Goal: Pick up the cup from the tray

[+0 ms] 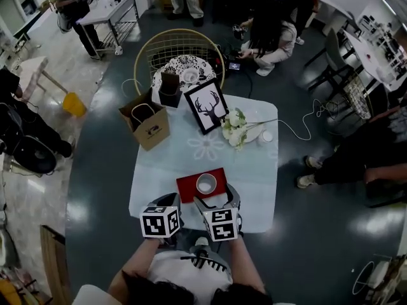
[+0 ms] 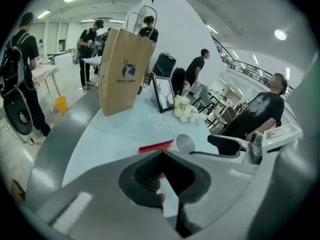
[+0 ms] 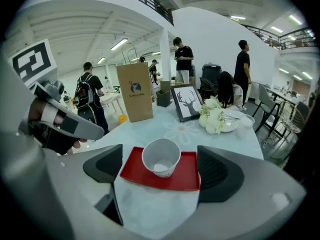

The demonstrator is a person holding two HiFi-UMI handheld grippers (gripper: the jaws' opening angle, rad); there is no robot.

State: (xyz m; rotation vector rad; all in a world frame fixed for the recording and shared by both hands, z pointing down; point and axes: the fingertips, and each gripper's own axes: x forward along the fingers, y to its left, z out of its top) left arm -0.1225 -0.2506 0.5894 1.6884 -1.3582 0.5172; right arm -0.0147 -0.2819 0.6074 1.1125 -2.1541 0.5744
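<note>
I see right gripper (image 3: 161, 168) spread wide, lower centre | cup (image 3: 161, 156) upright on red tray (image 3: 187, 176) | left gripper (image 2: 165, 184) closed

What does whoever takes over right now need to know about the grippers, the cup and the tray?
Left gripper: jaws together, nothing held, low beside the tray's left end.
Right gripper: jaws wide apart, empty, aimed at the cup, not touching it.
Cup: upright, looks empty, standing on the red tray near the front edge of the table.
Done: the right gripper is lined up on the cup.
Left: probably ease the right gripper forward until its jaws flank the cup, close, then lift it off the tray.
</note>
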